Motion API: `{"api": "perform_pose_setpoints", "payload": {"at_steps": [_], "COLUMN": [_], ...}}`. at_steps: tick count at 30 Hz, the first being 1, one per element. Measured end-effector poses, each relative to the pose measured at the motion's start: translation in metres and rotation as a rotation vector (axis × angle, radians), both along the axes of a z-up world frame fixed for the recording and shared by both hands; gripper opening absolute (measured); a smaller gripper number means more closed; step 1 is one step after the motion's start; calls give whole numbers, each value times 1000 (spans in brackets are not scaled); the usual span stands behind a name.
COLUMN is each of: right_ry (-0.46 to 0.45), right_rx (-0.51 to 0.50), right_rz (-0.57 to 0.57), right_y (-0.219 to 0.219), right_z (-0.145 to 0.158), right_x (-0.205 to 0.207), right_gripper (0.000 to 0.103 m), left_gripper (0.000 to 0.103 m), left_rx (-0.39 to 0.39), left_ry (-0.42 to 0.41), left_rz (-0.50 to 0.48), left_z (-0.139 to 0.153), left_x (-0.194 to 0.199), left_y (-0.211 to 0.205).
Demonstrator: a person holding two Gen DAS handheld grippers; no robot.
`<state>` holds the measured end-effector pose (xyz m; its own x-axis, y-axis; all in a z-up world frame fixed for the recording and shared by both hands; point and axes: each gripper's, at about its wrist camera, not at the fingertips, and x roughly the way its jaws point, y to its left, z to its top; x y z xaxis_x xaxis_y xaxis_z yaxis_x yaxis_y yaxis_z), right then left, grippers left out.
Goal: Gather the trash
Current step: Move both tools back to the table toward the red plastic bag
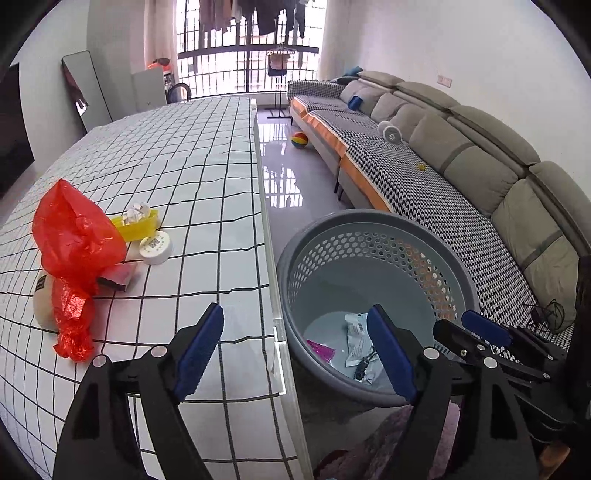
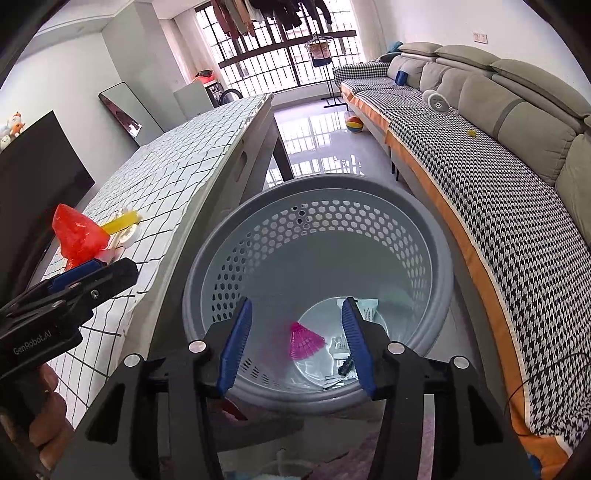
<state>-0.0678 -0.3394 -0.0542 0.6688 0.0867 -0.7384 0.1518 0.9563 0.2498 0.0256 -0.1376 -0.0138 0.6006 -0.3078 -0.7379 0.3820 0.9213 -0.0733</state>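
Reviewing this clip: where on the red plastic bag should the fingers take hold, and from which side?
Probably at the red plastic bag's crumpled lower tail, near the table edge. It is bunched narrow enough to fit between the fingers, while the puffed upper body is wider and slack. Coming from above and the open right side seems best, since a pale bag-like object lies at its left.

This is a lived-in home, its living room: a long grey sectional sofa (image 1: 461, 144) with a houndstooth cover runs along one wall, and a barred balcony window (image 1: 247, 48) at the far end has clothes (image 2: 273, 14) drying on a line. A table under a grid-patterned cloth (image 1: 177, 177) stands on the glossy tiled floor (image 1: 284, 177), with a colourful ball (image 1: 300, 140) by the sofa. A leaning mirror (image 2: 122, 110) and plush toys (image 2: 13, 127) (on a dark cabinet) add to the domestic look
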Motion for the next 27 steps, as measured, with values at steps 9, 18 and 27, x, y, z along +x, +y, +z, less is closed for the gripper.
{"api": "perform_pose_setpoints", "payload": {"at_steps": [9, 18, 27], "right_ry": [-46, -90, -82], "right_rx": [-35, -47, -30], "right_rz": [47, 151, 255], "right_y": [32, 81, 138], "right_z": [15, 28, 35], "right_x": [1, 14, 32], "right_gripper": [61, 63, 67], "left_gripper": [82, 86, 87], "left_rx": [-5, 4, 43], "left_ry": [-44, -64, -66], "left_rz": [60, 171, 319], "left_z": [14, 20, 15], "left_x": [-14, -25, -30], "left_y": [41, 105, 177]}}
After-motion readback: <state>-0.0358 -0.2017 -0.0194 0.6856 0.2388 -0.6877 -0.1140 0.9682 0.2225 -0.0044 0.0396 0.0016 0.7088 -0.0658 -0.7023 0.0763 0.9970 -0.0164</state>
